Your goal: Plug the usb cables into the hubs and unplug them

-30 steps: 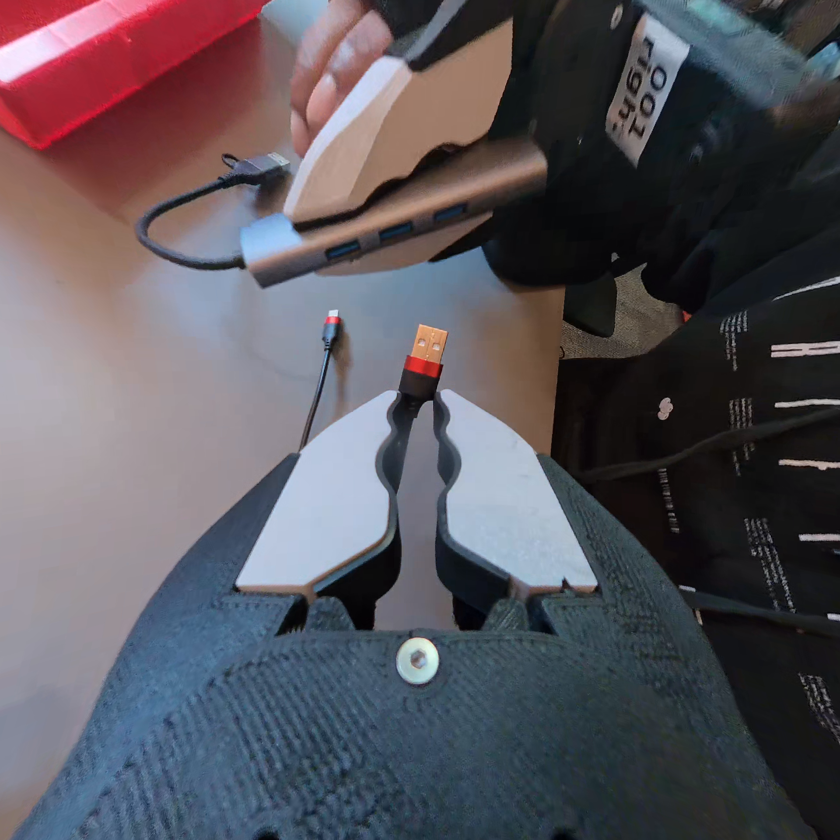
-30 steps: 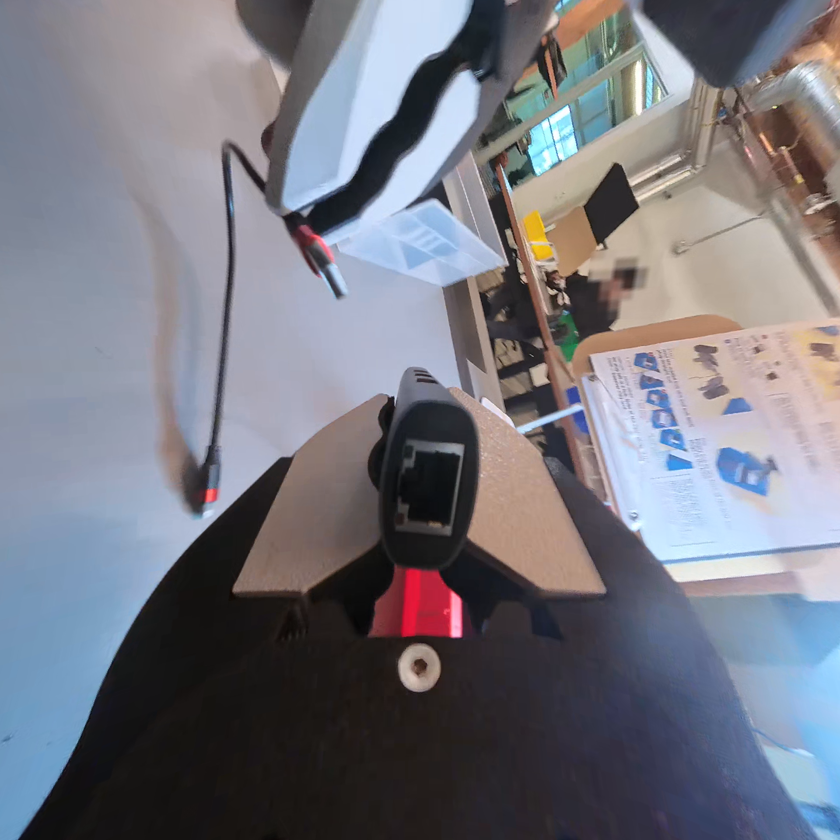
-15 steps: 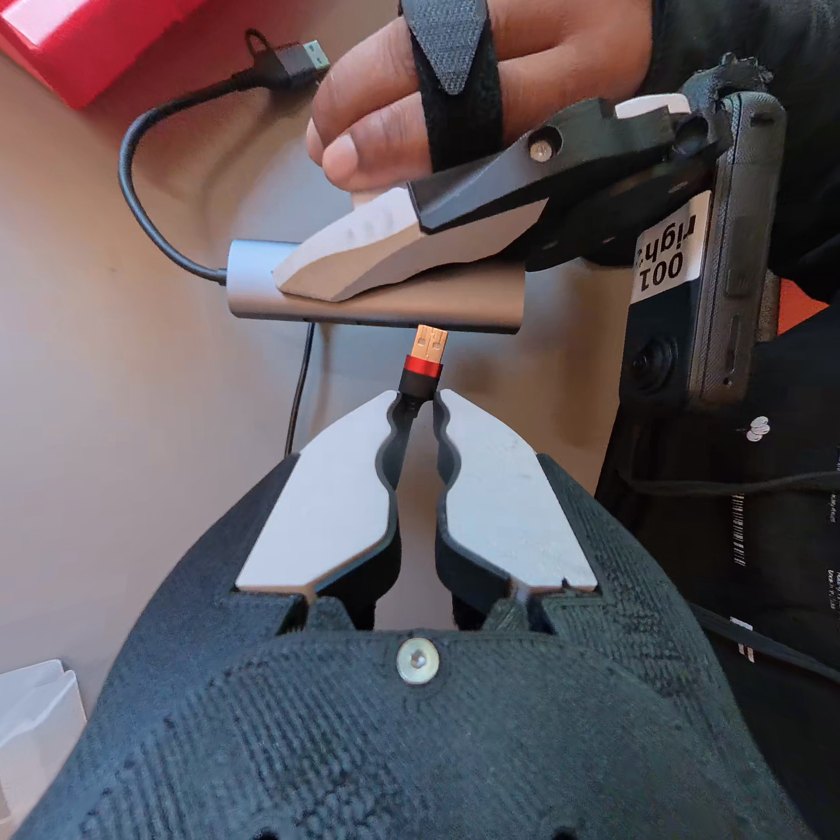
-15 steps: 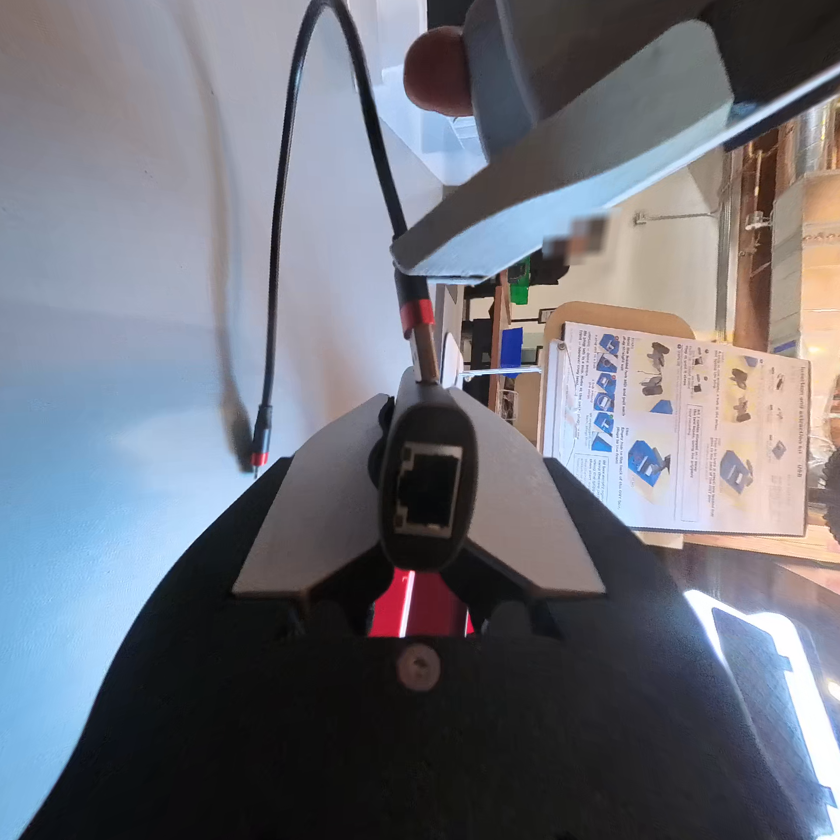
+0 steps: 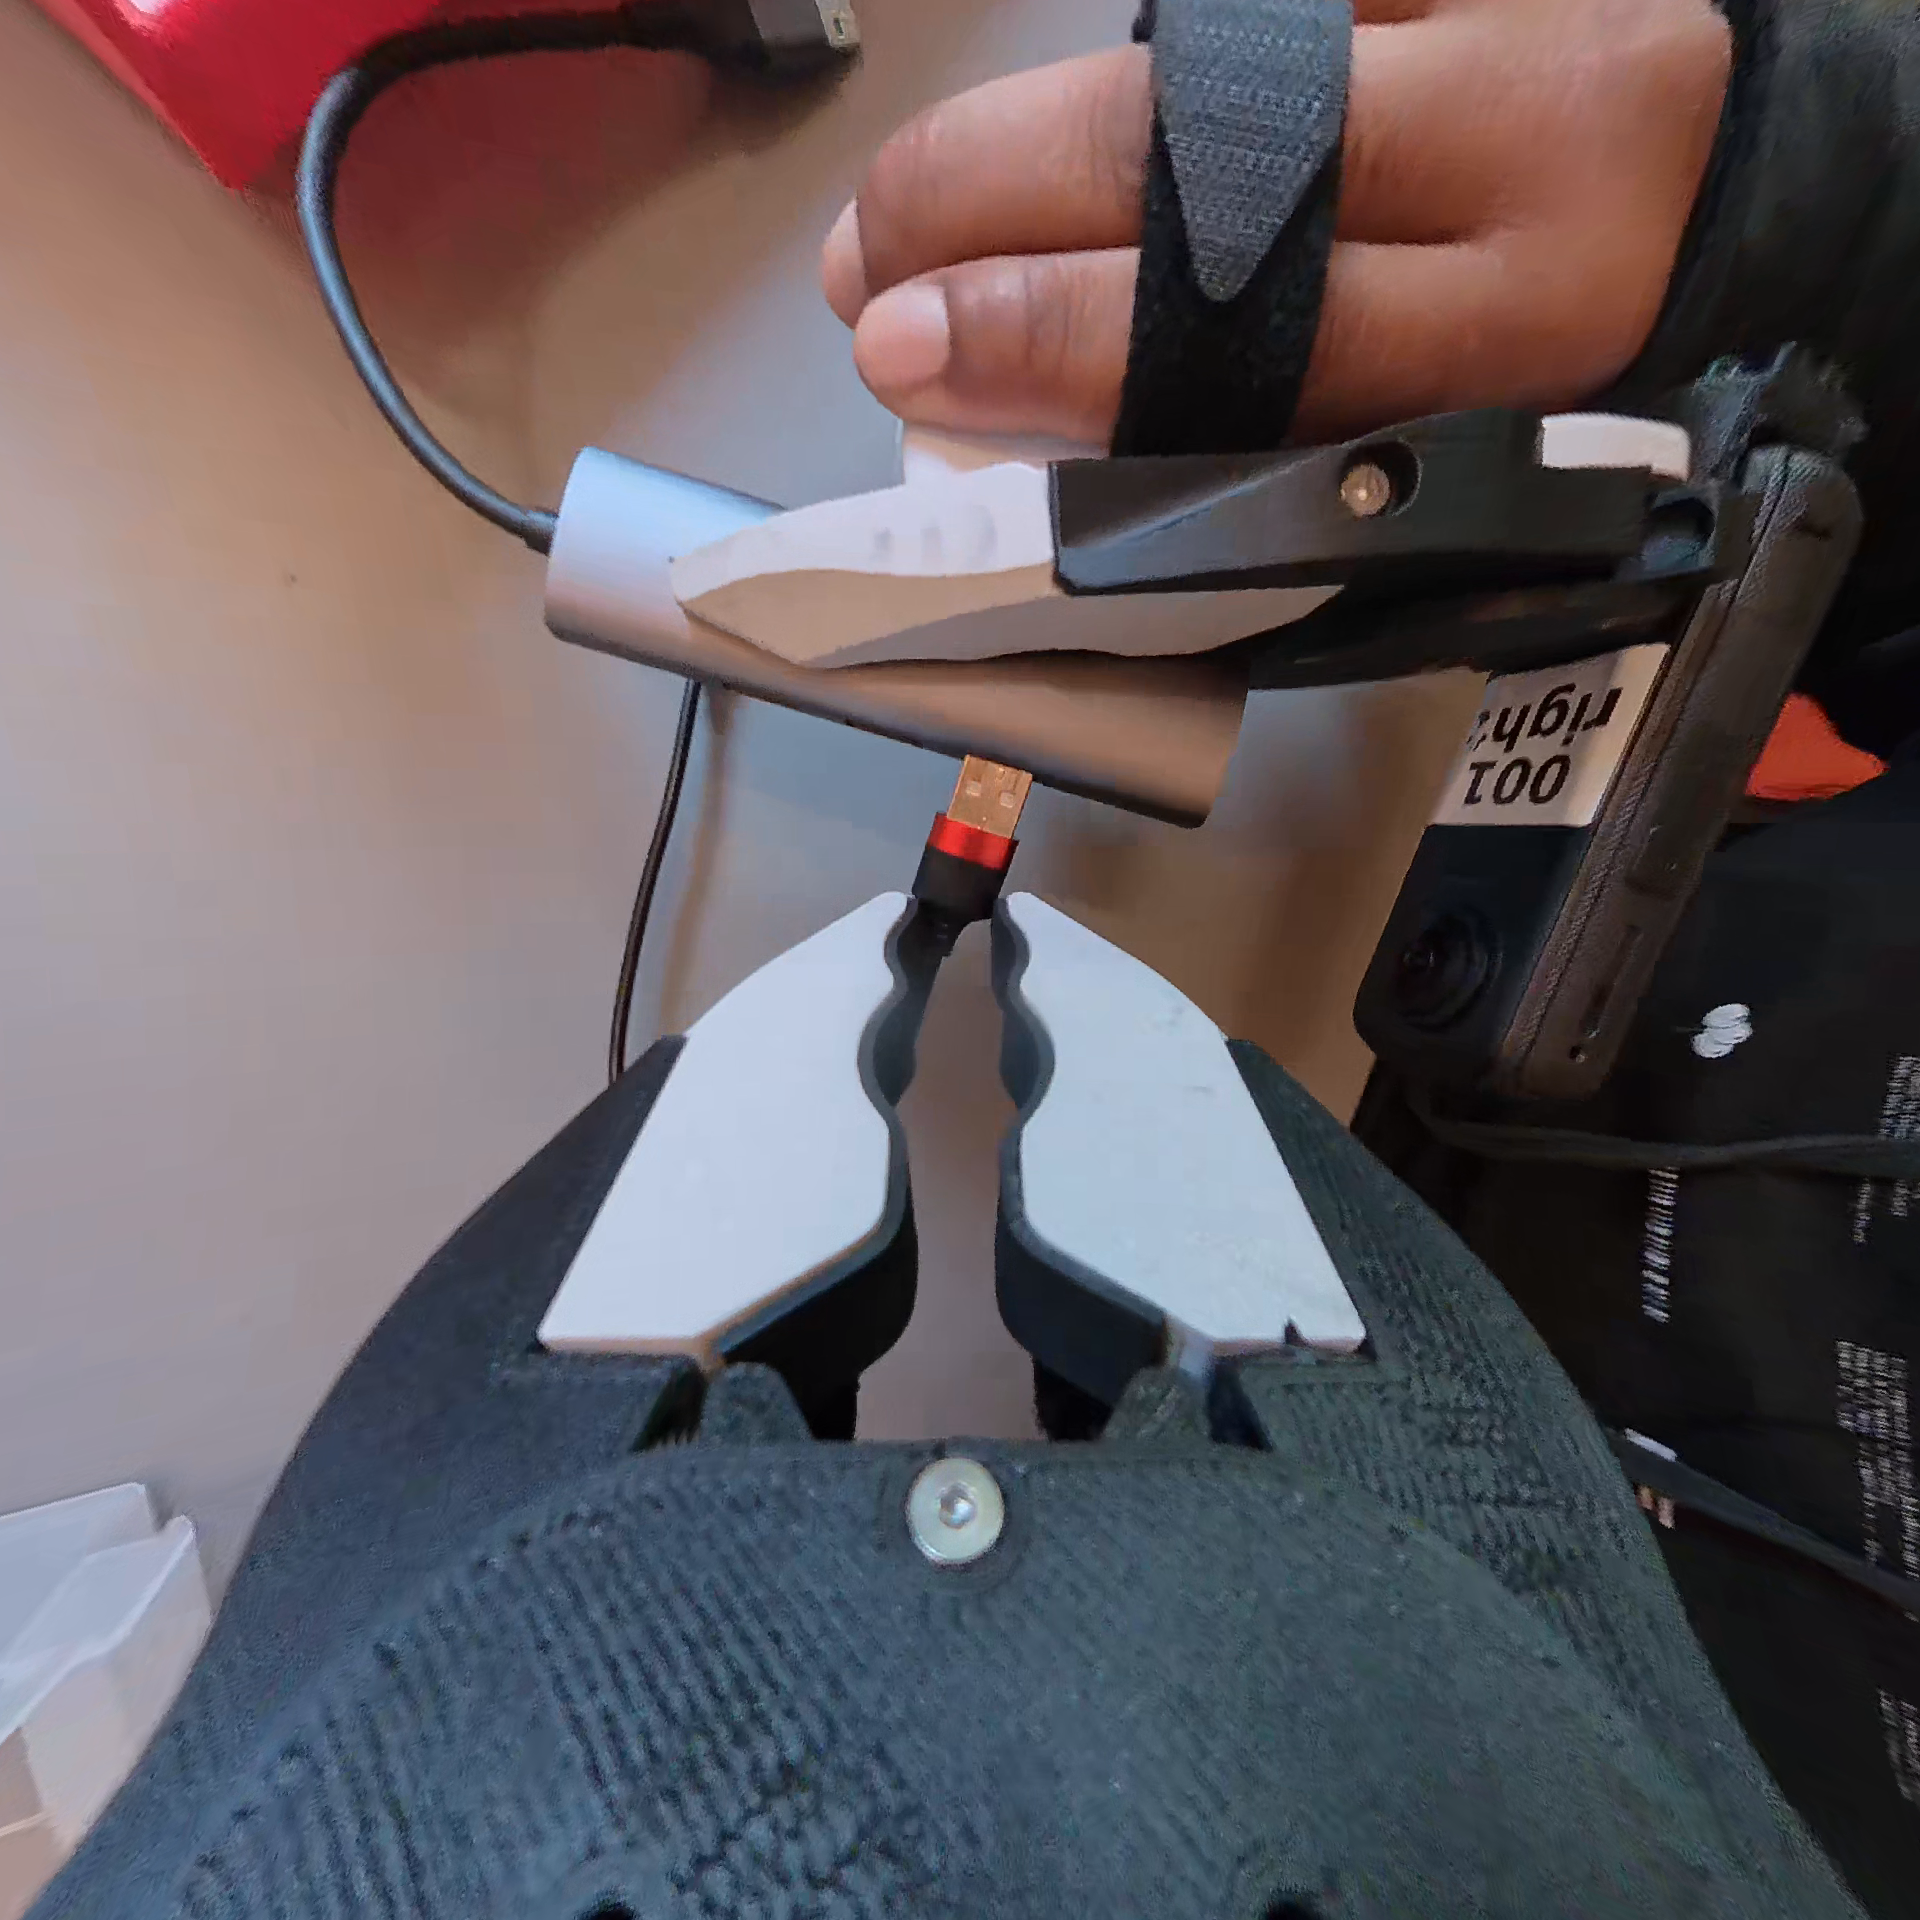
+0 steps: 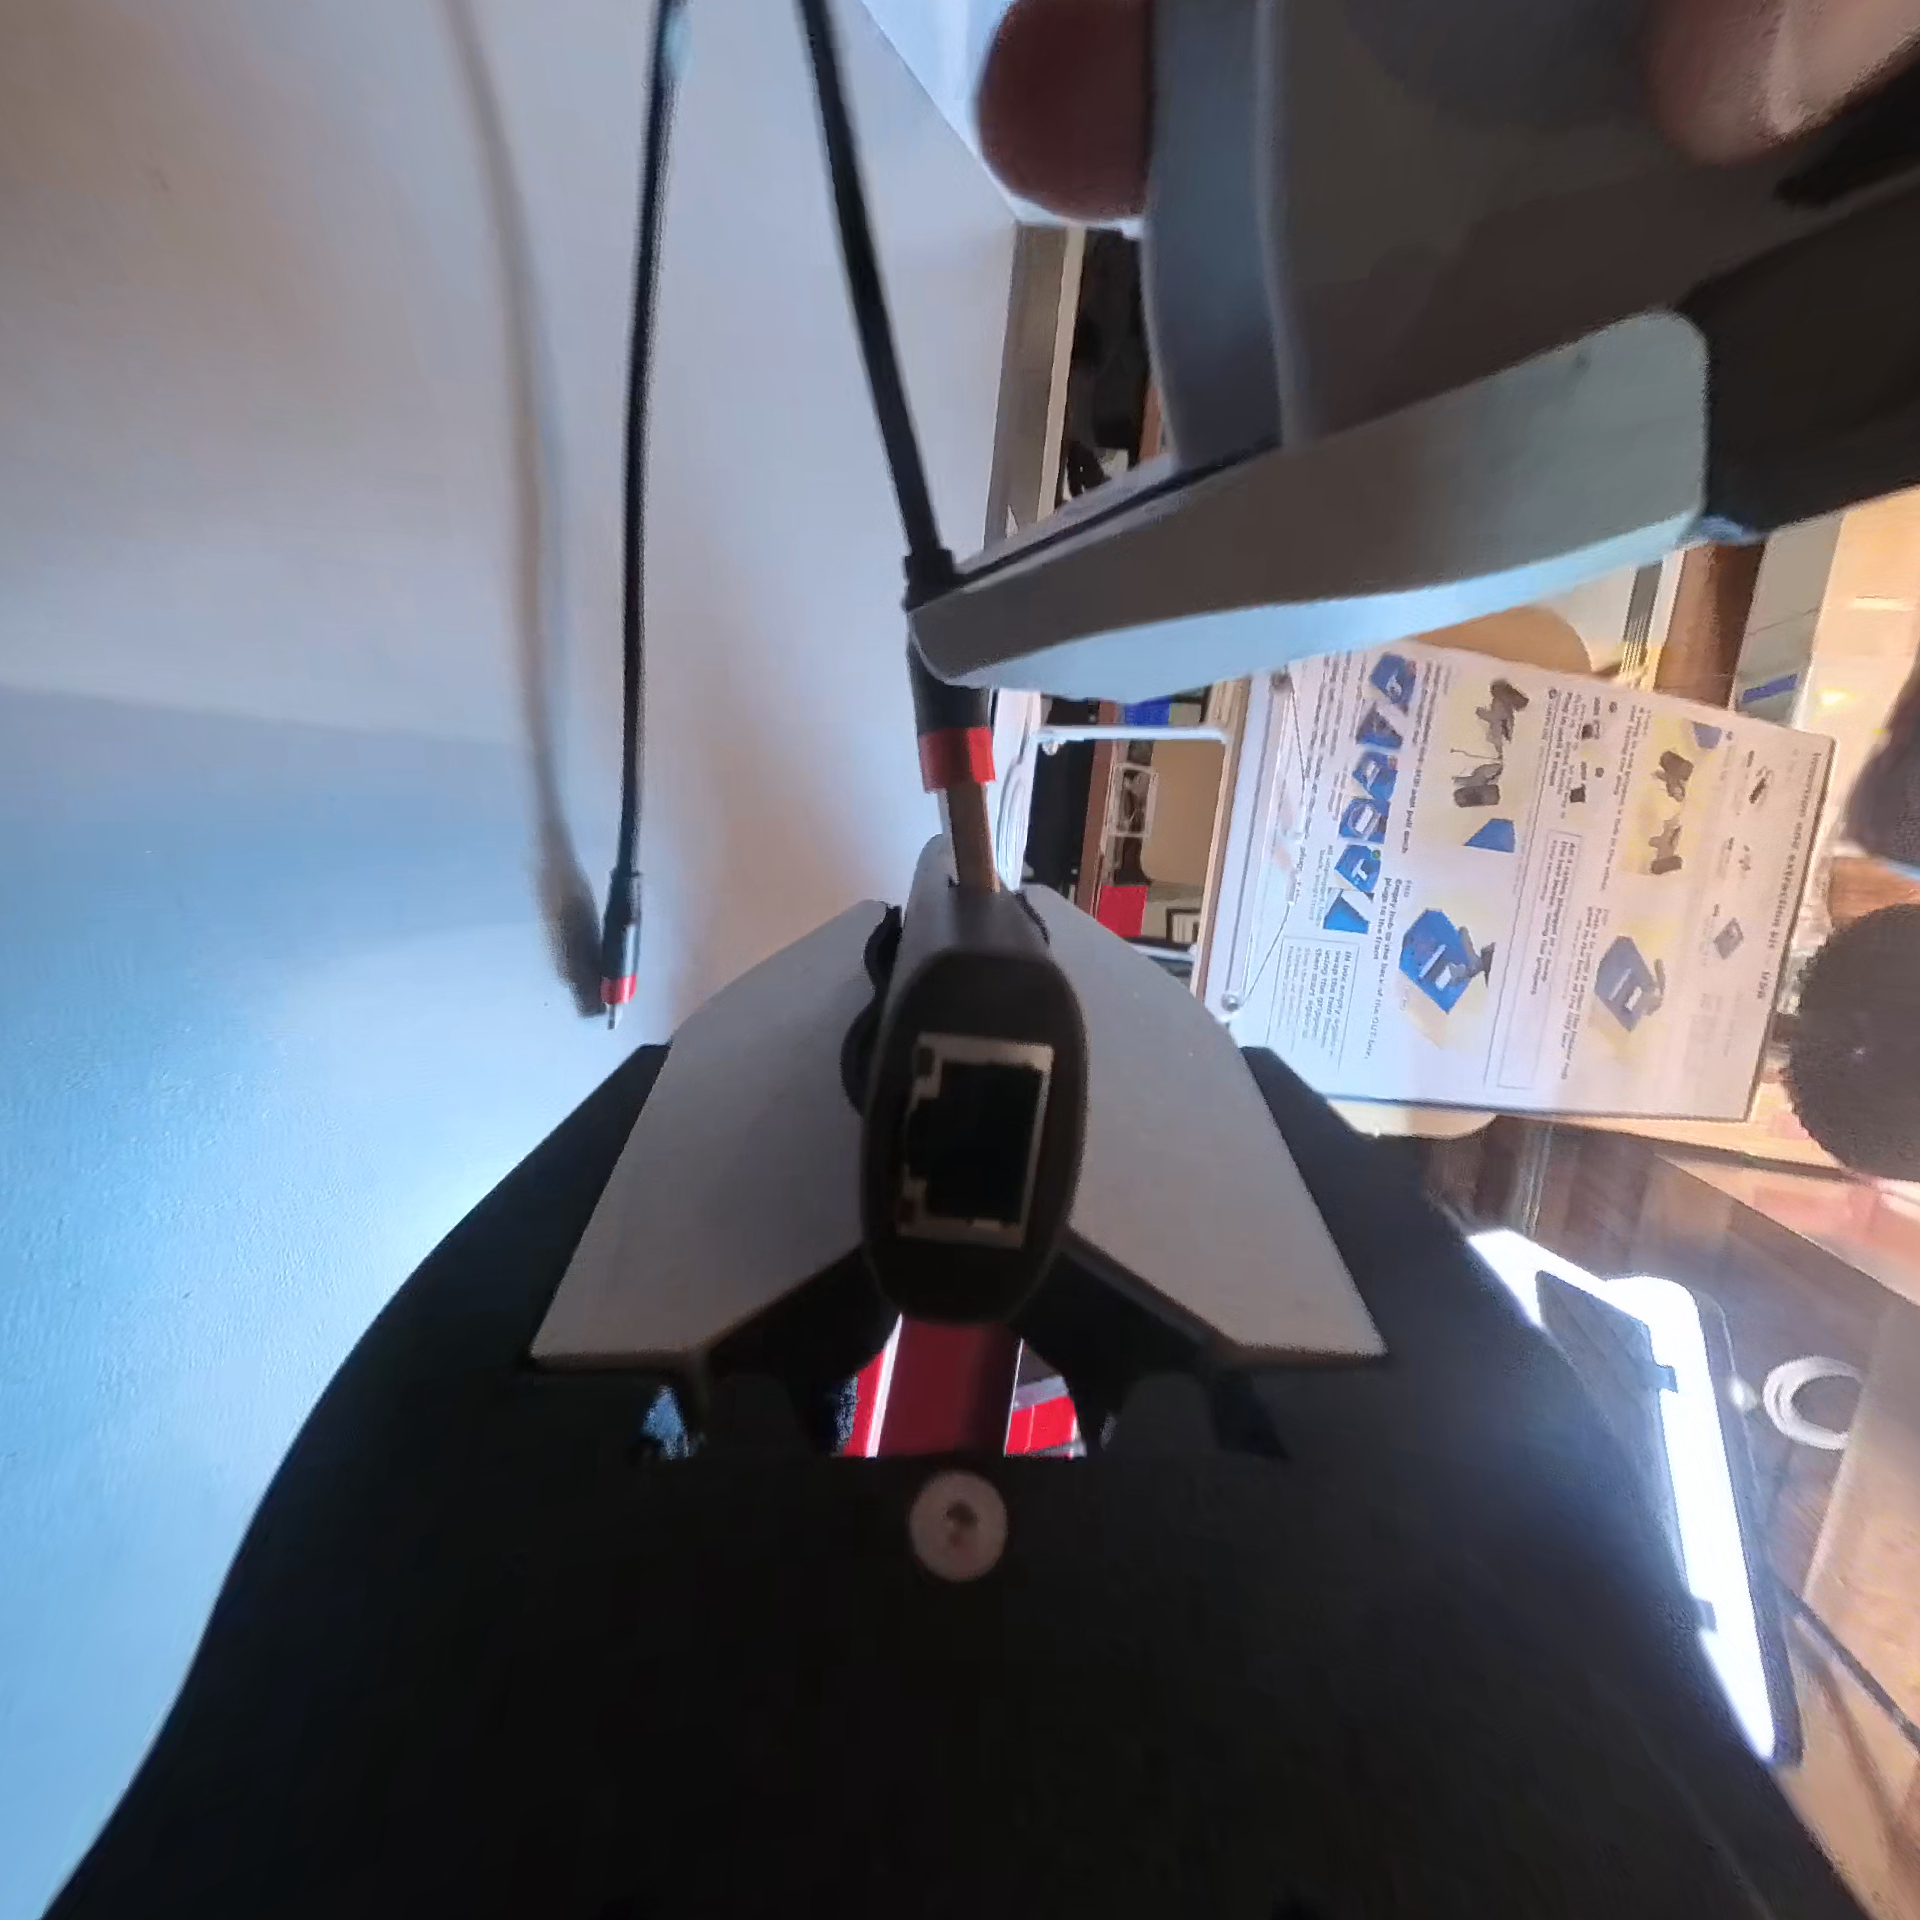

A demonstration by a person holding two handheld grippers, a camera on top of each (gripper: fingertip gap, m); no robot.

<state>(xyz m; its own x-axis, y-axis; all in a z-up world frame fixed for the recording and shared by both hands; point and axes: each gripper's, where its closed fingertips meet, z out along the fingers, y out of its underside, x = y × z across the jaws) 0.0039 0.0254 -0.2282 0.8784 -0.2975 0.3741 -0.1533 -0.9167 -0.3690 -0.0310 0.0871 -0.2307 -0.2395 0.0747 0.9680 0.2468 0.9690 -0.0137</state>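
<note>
My left gripper is shut on a black USB cable just behind its red collar; the gold USB-A plug sticks out ahead. The plug's tip touches the underside of a grey hub. My right gripper is shut on that hub and holds it in the air above the table. In the right wrist view the hub sits end-on between the right gripper fingers, showing a network port. The plug meets the hub's side, held by the left gripper. The cable's small far plug hangs free.
A brown table lies beneath. A red bin stands at the back left, with the hub's own cable looping toward it. A clear plastic box is at the lower left. The person's dark clothing fills the right. Left tips to right tips: about 7 cm.
The two grippers have come together: the hub swung round above the plug, and the plug's tip now meets the hub's side. Both holds are unchanged.
</note>
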